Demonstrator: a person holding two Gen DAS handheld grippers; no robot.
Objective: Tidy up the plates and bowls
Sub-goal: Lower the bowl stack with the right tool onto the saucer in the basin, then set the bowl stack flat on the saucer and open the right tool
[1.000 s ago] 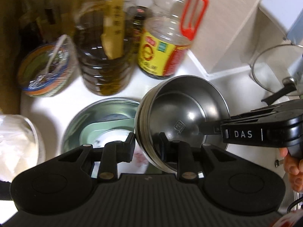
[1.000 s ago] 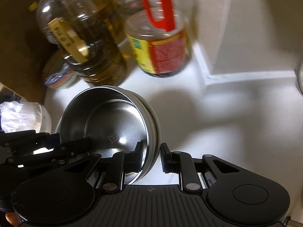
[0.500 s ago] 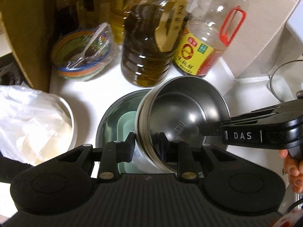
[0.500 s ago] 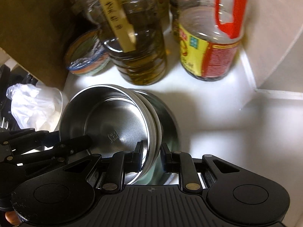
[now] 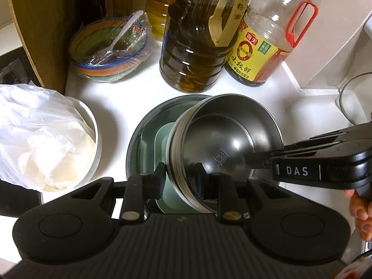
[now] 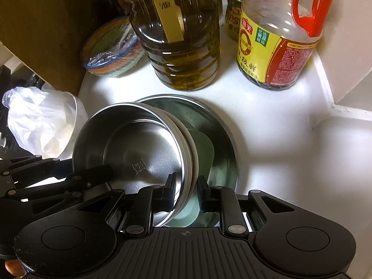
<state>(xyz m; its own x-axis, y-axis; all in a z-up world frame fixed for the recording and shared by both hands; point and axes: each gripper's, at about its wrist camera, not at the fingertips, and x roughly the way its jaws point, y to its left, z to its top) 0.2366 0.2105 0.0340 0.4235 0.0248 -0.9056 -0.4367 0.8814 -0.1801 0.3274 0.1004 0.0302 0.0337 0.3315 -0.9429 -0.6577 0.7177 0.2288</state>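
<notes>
A nested stack of steel bowls (image 5: 223,139) (image 6: 139,148) hangs tilted over a large steel plate (image 5: 139,134) (image 6: 220,121) that holds a pale green square dish (image 5: 162,137) (image 6: 202,146). My left gripper (image 5: 180,179) is shut on the stack's left rim, one finger inside and one outside. My right gripper (image 6: 186,188) is shut on the opposite rim in the same way. In the left wrist view the right gripper (image 5: 255,160) reaches in from the right. The left gripper (image 6: 93,172) comes in from the left in the right wrist view.
Behind the plate stand a dark oil bottle (image 5: 195,53) and a yellow-labelled sauce bottle (image 5: 262,53). A film-covered striped bowl (image 5: 109,46) with a spoon sits back left by a wooden board (image 5: 34,23). A bowl with a plastic bag (image 5: 46,139) is left, a glass lid (image 5: 355,97) right.
Both grippers have carried the bowl stack from beside the large plate to over it and a little lower. Both grips on the rim are unchanged.
</notes>
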